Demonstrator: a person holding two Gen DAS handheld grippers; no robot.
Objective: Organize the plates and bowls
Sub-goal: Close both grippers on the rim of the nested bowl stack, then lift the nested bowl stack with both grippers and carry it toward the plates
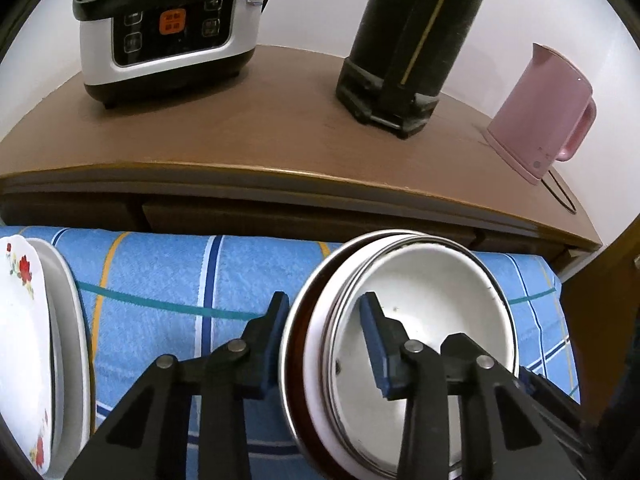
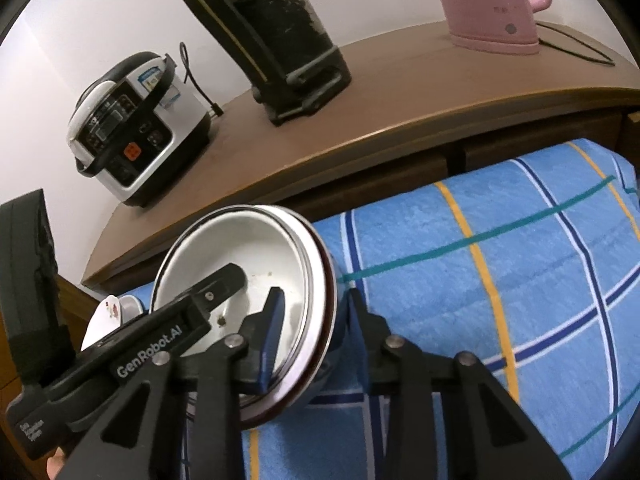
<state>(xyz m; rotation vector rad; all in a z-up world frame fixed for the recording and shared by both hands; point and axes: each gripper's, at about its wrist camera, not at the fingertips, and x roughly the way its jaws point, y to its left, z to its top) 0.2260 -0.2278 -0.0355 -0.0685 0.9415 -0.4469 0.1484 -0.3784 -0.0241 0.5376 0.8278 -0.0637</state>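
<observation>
While both tongs clamp opposite rims of the bowls (image 1: 420, 320), the nested stack hangs tilted over the blue cloth (image 1: 180, 280), mouth toward the cameras. The left gripper (image 1: 324, 316) grips the left rim, the right gripper (image 2: 314, 304) the right, each narrowed onto it. The plates (image 1: 36, 340) lie well left, nearer the left hand. Only the left view shows them plainly; the right view shows the other tool reaching into the bowl.

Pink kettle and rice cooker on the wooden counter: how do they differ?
The pink kettle is one plain colour; the rice cooker is white and black with an orange button. The kettle is tall and narrow with a side handle; the cooker is squat and wide with a black carry handle across its top. Both stand upright on the wooden counter.
</observation>
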